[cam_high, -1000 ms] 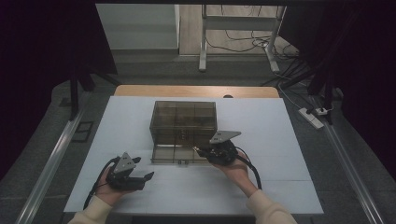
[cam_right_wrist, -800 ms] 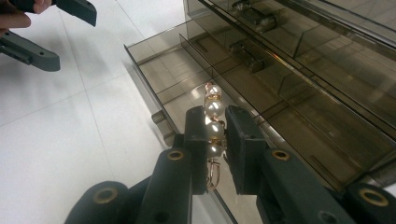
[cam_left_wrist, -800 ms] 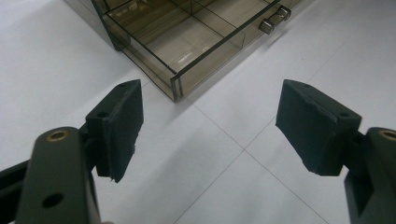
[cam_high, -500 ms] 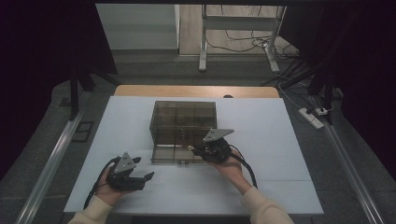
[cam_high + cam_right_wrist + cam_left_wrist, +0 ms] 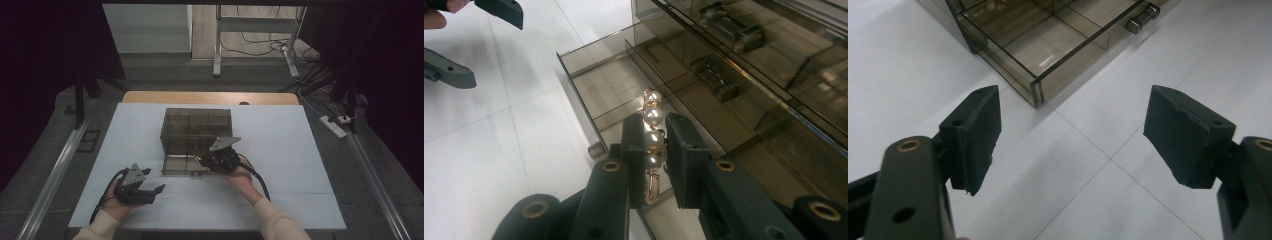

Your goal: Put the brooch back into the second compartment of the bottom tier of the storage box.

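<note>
Right hand-held gripper [image 5: 648, 150] is pinching a gold clip set with white pearls [image 5: 651, 134] over the open bottom drawer [image 5: 589, 75] of the smoked clear acrylic organiser box [image 5: 196, 131]. Left hand-held gripper [image 5: 1073, 137] is spread, empty, above the white bench [image 5: 300, 150]. Risk: thin grip, so the clip could twist out and land outside the drawer.

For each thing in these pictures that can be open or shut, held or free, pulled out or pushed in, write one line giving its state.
Left gripper: open, holding nothing, above the white table.
Right gripper: shut on the pearl hair clip, over the drawer.
Bottom drawer: pulled out of the organiser box.
Upper drawers: pushed in.
</note>
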Tool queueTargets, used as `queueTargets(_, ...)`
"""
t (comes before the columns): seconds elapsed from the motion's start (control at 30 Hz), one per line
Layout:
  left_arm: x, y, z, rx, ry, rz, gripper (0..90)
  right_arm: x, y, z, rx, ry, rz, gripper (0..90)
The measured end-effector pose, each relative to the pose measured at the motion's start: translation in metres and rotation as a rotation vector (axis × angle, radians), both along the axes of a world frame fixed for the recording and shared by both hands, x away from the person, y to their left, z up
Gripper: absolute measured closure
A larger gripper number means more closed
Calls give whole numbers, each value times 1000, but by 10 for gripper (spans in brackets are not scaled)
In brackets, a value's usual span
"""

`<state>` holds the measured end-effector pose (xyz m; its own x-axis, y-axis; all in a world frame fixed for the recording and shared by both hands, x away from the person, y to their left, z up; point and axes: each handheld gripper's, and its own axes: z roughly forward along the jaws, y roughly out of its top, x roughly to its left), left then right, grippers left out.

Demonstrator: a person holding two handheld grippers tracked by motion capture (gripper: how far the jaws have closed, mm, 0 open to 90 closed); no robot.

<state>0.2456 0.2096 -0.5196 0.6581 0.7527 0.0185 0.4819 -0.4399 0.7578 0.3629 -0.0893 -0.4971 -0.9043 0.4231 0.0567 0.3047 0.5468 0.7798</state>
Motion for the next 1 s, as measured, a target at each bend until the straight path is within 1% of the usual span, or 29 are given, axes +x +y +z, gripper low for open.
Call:
queueTargets(0.33,0,0,0,4,0,0,241,5,12,-5,-18,-2,11,768)
queueTargets(0.5,0,0,0,6,-1,0,241,6,15,-6,-17,-1,12,764)
queueTargets(0.53,0,0,0,7,-1,0,241,6,15,-6,-18,-2,12,750)
queueTargets(0.6,0,0,0,9,-2,1,241,6,16,-7,-25,-5,14,627)
queueTargets(0.63,0,0,-1,10,-3,1,241,6,16,-7,-32,-9,11,595)
queueTargets(0.67,0,0,0,11,-3,1,241,6,16,-7,-36,-6,8,586)
queueTargets(0.77,0,0,0,12,-3,0,241,6,13,-6,-23,16,0,548)
queueTargets(0.87,0,0,0,11,-4,-1,241,4,10,-3,-10,15,0,488)
queueTargets(0.97,-1,0,0,11,-5,0,241,1,6,0,-23,5,13,448)
queueTargets(1.0,-1,0,0,11,-5,0,241,0,4,1,-20,-1,10,437)
